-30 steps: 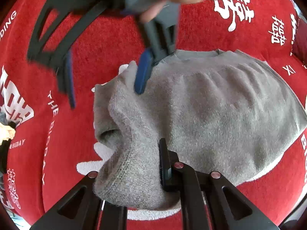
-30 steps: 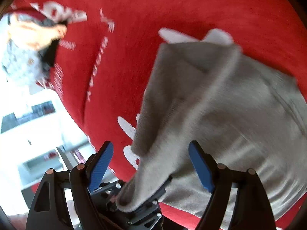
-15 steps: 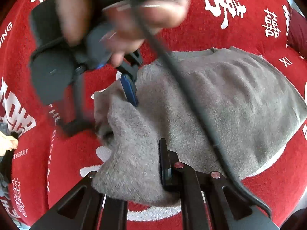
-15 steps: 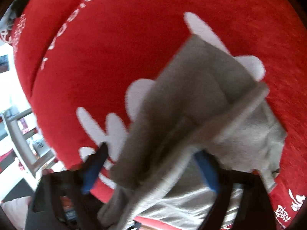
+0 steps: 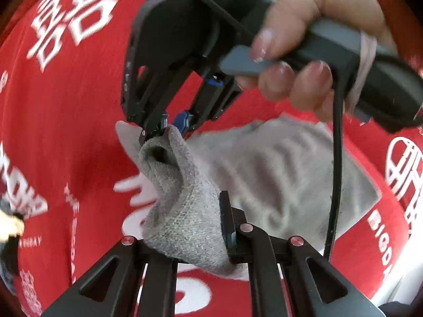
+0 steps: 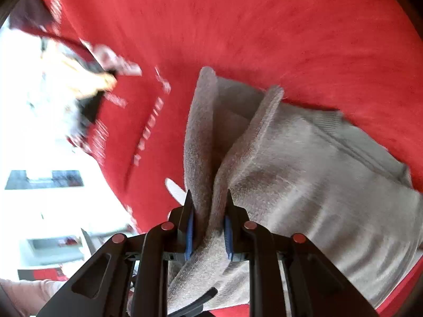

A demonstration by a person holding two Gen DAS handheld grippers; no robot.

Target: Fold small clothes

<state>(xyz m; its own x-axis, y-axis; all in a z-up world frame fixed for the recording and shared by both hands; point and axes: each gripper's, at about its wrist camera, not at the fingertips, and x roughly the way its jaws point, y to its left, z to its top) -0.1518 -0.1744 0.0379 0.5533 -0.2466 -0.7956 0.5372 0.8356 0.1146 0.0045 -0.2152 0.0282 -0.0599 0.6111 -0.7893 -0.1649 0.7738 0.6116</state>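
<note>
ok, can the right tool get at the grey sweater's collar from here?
Probably not yet: the right tool has just been closing and now pinches the grey sweater's sleeve fold; the collar lies beyond, unobstructed.

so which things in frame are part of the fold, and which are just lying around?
In the job:
- grey sweater
- left gripper, shut on its sleeve end
- right gripper, jaws just closed onto a bunched fold

Lying about:
- red printed blanket underneath
- blurred yellow-and-white bundle at its edge

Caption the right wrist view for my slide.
Right gripper clamps a bunched edge of the grey knit sweater above the red printed blanket.
</note>
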